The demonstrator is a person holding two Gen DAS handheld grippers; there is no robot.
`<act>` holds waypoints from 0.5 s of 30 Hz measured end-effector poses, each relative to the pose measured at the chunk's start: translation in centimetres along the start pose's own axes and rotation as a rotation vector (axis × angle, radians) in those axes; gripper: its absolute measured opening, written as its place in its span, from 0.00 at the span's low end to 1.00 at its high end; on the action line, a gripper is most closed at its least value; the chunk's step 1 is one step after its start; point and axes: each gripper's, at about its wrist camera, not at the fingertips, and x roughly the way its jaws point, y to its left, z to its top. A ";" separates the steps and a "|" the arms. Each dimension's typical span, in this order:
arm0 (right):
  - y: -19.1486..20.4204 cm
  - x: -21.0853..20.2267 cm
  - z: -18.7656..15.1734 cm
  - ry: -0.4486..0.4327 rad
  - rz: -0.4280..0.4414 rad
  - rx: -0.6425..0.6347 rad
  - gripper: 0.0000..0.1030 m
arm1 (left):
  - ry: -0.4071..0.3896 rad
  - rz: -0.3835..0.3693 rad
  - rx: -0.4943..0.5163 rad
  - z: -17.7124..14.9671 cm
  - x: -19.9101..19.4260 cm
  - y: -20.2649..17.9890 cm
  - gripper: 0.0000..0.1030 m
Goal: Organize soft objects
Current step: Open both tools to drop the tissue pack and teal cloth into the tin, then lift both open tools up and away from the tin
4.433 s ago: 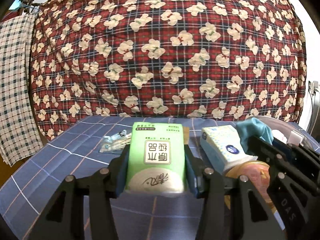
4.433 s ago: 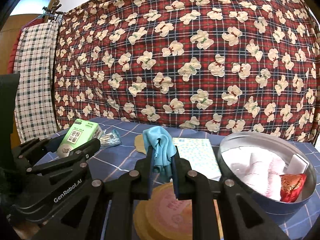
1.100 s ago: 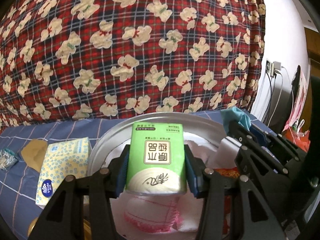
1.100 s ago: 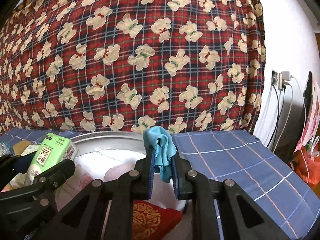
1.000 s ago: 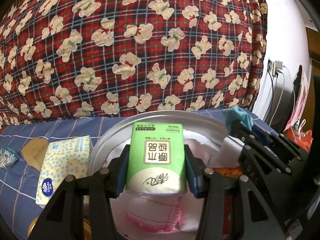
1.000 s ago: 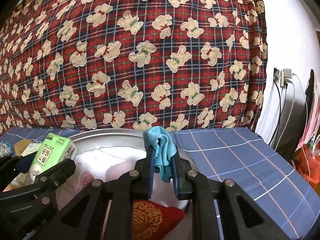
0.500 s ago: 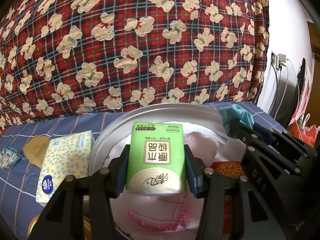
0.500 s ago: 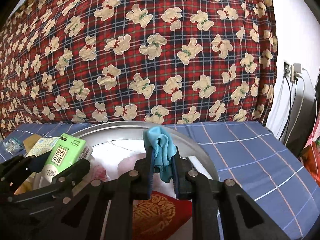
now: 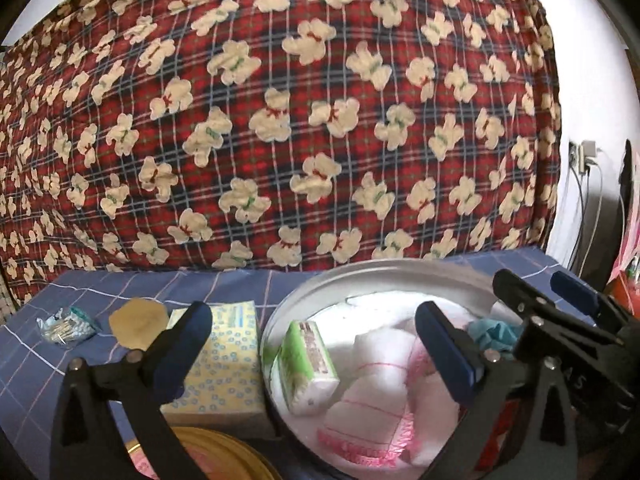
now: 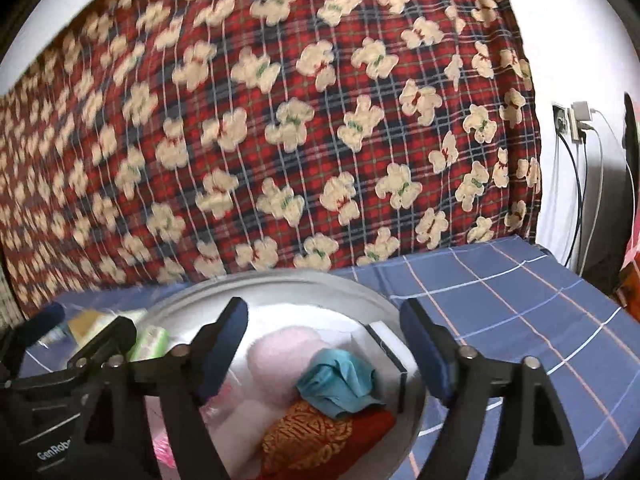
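Metal basin [image 9: 280,312], round and shallow, stands on a blue checked cloth [image 10: 520,292] and holds the soft things gathered so far. Left tool [image 9: 316,344] hangs over the basin with its fingers wide apart and nothing between them; the green tissue pack [image 9: 308,364] lies tilted inside, against the near-left wall. Right tool [image 10: 324,344] is likewise spread and empty; the teal cloth [image 10: 340,380] rests crumpled in the basin on a red pouch [image 10: 320,432], beside pink and white towels [image 9: 380,392]. The step in hand appears to be the release of both items into the basin. A yellow tissue box [image 9: 224,360] lies just outside the basin on the left, with a small packet [image 9: 66,326] farther left. The next move probably calls for lifting a tool clear of the rim and spanning the box's width squarely.
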 end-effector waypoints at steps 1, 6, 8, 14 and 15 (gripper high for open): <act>-0.1 -0.4 0.1 -0.021 0.012 0.011 0.80 | -0.007 0.002 0.004 0.0 -0.2 0.0 1.00; 0.0 -1.7 0.3 -0.087 0.024 0.015 0.81 | -0.007 0.021 0.019 -0.1 -0.6 0.2 1.00; -0.8 -2.9 0.5 -0.157 0.006 0.051 0.86 | -0.014 0.040 0.008 -0.2 -0.9 0.6 1.00; -3.6 -5.2 0.6 -0.302 -0.134 0.191 0.88 | -0.024 0.035 0.007 -0.9 -1.6 1.0 1.00; -3.7 -5.2 0.6 -0.309 -0.149 0.203 0.88 | -0.028 0.038 0.021 -1.1 -1.7 0.8 1.00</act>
